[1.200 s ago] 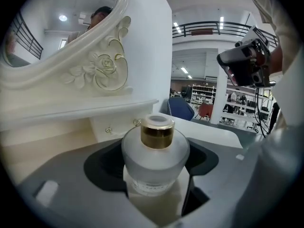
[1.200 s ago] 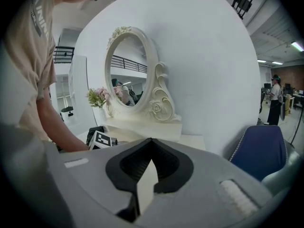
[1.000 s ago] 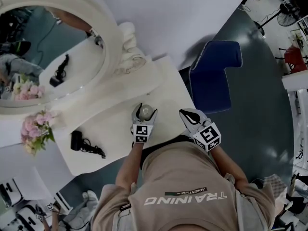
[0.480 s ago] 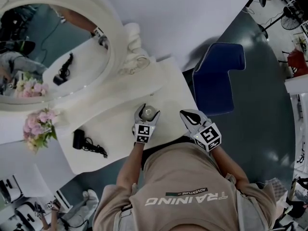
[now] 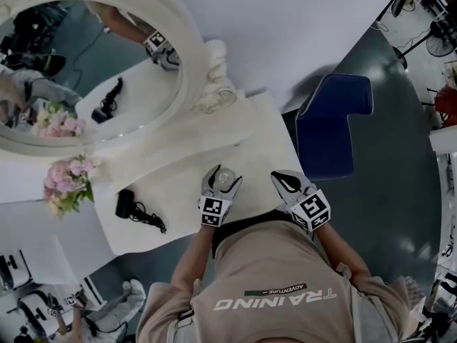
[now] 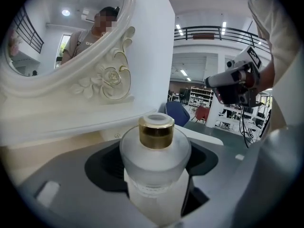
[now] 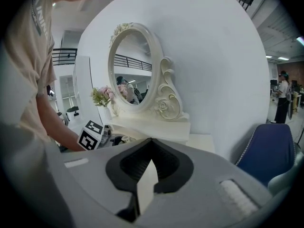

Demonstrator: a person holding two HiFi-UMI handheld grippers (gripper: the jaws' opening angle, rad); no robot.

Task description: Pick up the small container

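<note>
The small container is a frosted glass bottle (image 6: 154,165) with a gold collar. It stands upright between the jaws of my left gripper (image 6: 154,177), which is shut on its body. The jaws hide its base, so I cannot tell if it touches the table. In the head view the bottle (image 5: 226,178) and left gripper (image 5: 221,184) are over the front part of the white dressing table (image 5: 178,184). My right gripper (image 5: 285,183) hovers at the table's front right edge, apart from the bottle. Its jaws (image 7: 148,170) are shut with nothing between them.
An oval mirror (image 5: 86,70) in a carved white frame stands at the back of the table. Pink flowers (image 5: 68,184) are at the left end, with a black plug and cable (image 5: 136,209) beside them. A blue chair (image 5: 332,127) stands right of the table.
The head view has shifted, so everything sits a little lower and to the right. The left gripper still holds the bottle in about the same place over the table. The right gripper stays shut.
</note>
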